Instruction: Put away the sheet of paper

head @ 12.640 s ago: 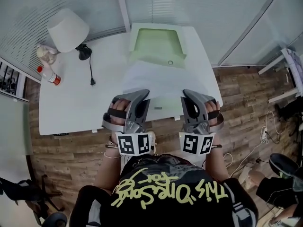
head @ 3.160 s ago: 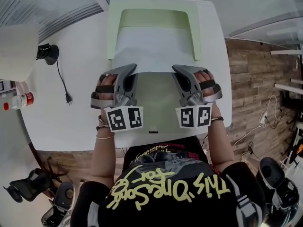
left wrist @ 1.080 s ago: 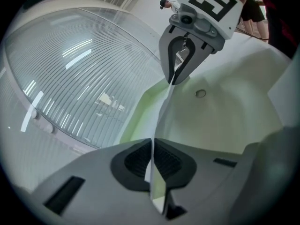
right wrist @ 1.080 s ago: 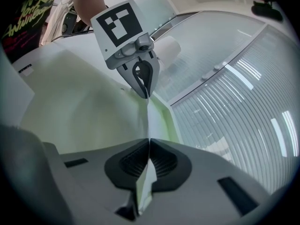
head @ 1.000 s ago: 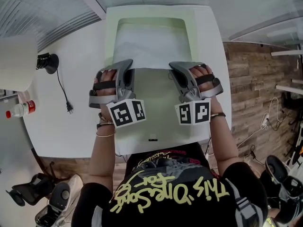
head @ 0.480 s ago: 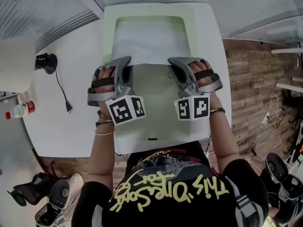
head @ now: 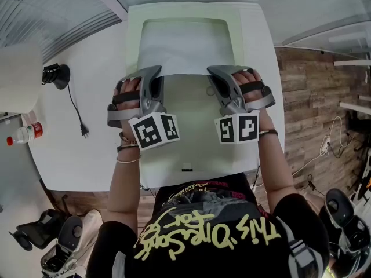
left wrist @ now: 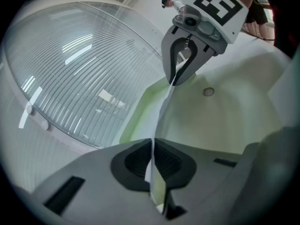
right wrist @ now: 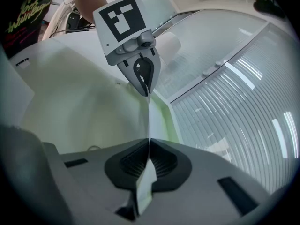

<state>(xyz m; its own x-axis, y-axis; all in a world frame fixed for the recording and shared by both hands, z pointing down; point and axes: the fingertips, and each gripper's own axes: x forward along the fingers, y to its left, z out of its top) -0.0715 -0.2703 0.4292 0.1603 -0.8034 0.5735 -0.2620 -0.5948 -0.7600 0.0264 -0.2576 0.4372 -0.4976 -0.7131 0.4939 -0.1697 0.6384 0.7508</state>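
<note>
- Since the first frame, the paper [head: 186, 48] has moved away from the person, onto the folder's far half.
- Counter [head: 75, 149]: white, carrying the open green folder [head: 191, 132].
- Paper: spread flat within the folder's border, with its near edge stretched between both tongs.
- Left tongs [head: 157, 72] and right tongs [head: 214, 72]: each pinches one near corner of the paper.

Thin white sheet of paper [head: 186, 48], matt; pale green plastic folder [head: 194, 139], smooth and faintly glossy; white tabletop [head: 81, 155], smooth; brown floor [head: 301, 109], grained wood planks
</note>
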